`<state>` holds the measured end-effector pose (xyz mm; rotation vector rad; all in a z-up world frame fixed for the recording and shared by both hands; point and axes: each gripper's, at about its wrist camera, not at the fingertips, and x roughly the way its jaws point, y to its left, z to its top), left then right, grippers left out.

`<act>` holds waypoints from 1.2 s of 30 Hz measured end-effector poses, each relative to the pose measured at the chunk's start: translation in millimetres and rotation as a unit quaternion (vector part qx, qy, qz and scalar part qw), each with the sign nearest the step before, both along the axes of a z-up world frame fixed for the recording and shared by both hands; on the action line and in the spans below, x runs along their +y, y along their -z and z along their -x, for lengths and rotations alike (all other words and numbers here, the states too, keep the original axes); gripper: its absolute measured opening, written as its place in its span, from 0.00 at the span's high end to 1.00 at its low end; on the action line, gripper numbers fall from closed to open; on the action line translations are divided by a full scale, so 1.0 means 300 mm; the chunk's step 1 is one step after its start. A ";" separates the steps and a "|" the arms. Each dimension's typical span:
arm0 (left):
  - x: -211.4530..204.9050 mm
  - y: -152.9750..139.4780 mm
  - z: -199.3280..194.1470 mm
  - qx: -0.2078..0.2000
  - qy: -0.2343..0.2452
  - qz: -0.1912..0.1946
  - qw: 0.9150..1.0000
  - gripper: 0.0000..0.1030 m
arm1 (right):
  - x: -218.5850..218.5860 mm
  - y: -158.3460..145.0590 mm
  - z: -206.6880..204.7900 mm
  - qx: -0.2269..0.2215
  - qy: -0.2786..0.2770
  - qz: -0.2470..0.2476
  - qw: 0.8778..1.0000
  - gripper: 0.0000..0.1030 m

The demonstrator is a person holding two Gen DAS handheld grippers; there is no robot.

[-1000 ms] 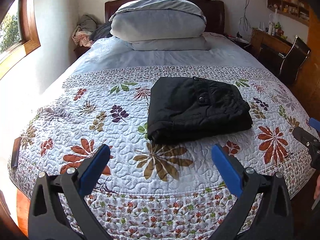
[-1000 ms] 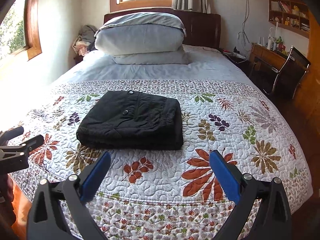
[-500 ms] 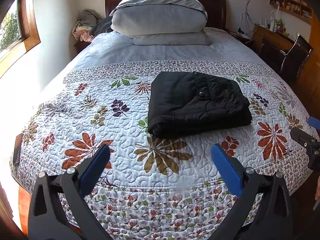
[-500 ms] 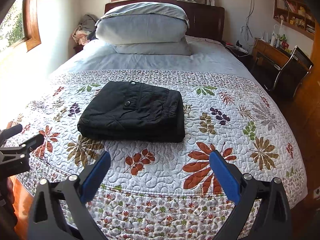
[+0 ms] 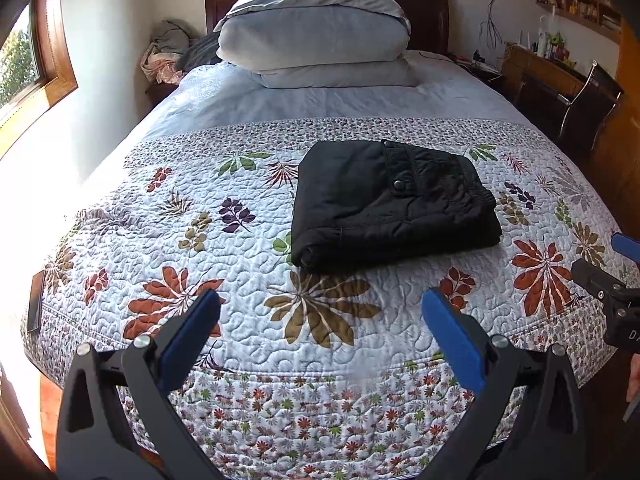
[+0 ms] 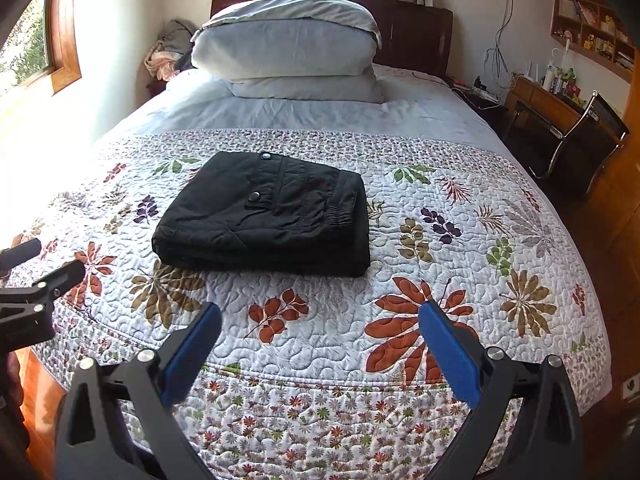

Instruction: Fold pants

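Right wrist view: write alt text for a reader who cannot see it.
A folded black pair of pants lies on a floral quilted bedspread, untouched. The right gripper hovers open over the foot of the bed, blue-padded fingers apart. Stacked grey pillows sit at the headboard.

Black pants (image 5: pixel 392 204) on a white leaf-patterned quilt (image 5: pixel 240 264); pale grey pillows (image 5: pixel 316 28).
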<state>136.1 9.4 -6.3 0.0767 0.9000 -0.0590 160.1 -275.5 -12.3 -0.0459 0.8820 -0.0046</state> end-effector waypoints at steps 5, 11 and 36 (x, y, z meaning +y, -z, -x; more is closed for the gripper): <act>0.006 0.003 -0.004 0.001 -0.004 0.001 1.000 0.02 | 0.001 0.005 -0.001 0.000 -0.002 0.003 1.000 0.03; 0.010 0.007 -0.005 0.005 -0.004 0.012 1.000 0.02 | 0.004 0.009 -0.003 0.001 -0.004 0.005 1.000 0.03; 0.006 0.008 -0.016 0.006 0.003 0.014 1.000 0.02 | -0.011 0.023 -0.014 0.000 0.002 0.005 1.000 0.03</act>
